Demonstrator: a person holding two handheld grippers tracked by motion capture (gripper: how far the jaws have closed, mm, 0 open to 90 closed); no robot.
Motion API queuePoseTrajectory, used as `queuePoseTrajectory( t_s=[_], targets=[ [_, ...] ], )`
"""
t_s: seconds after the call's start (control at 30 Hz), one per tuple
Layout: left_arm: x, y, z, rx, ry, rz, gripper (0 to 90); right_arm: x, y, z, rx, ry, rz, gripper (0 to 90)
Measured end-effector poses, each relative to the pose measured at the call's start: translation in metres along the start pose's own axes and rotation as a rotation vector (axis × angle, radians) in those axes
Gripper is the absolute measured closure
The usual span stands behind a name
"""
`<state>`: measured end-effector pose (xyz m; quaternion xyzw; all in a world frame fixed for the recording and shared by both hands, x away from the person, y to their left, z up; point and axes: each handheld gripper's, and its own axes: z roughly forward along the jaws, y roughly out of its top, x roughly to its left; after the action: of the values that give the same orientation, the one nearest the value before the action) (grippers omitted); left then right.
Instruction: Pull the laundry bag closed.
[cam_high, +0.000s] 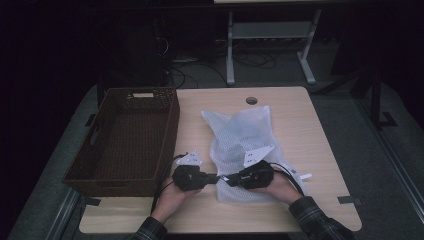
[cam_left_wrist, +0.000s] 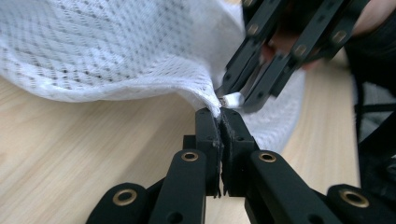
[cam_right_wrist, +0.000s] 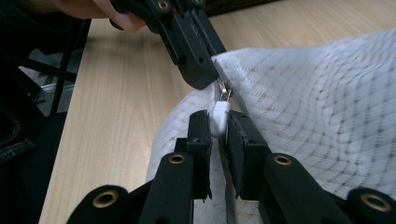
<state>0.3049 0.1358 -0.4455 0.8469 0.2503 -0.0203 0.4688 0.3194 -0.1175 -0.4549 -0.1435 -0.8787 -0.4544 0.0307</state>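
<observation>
1. A brown woven basket stands on the left part of the wooden table, just beside the white mesh laundry bag, which lies lengthwise across the table's middle. Nothing lies between the two grippers and the bag's near end.
2. Counted: one basket, one mesh bag, one zipper pull, two grippers. A small round hole sits in the table top near its far edge.
3. In the high view the left gripper and the right gripper meet tip to tip at the bag's near left corner, each held in a hand coming up from the bottom edge.
4. In the left gripper view the left gripper has its jaws pressed together on the mesh hem at that corner, the fabric rising from between them.
5. In the right gripper view the right gripper is clamped on the white zipper pull, which stands upright between its jaws; the metal slider sits just above, touching the tip of the left gripper.
6. Whether the zipper is open or closed along the hem is hard to make out.
</observation>
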Motion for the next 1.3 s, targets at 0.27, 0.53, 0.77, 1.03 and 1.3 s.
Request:
queuePoseTrajectory(
  t_s=[0.27, 0.53, 0.77, 1.03, 1.3],
  targets=[
    [-0.004, -0.001, 0.002, 0.012, 0.029, 0.029, 87.7, 0.003, 0.002, 0.001, -0.015, -0.013, -0.006, 82.0],
    [-0.003, -0.002, 0.002, 0.006, 0.021, 0.026, 87.7, 0.002, 0.003, 0.003, -0.020, -0.011, 0.017, 81.9],
    [-0.004, -0.002, 0.003, -0.003, 0.009, 0.021, 87.6, 0.001, 0.002, 0.005, -0.008, -0.007, 0.043, 82.8],
    [-0.004, -0.003, 0.003, 0.004, 0.017, 0.020, 87.6, 0.000, 0.004, 0.006, -0.006, -0.031, 0.043, 86.3],
    [-0.012, -0.001, 0.001, 0.012, 0.093, 0.018, 87.9, 0.006, 0.006, 0.002, 0.008, -0.067, 0.008, 86.5]
  ],
)
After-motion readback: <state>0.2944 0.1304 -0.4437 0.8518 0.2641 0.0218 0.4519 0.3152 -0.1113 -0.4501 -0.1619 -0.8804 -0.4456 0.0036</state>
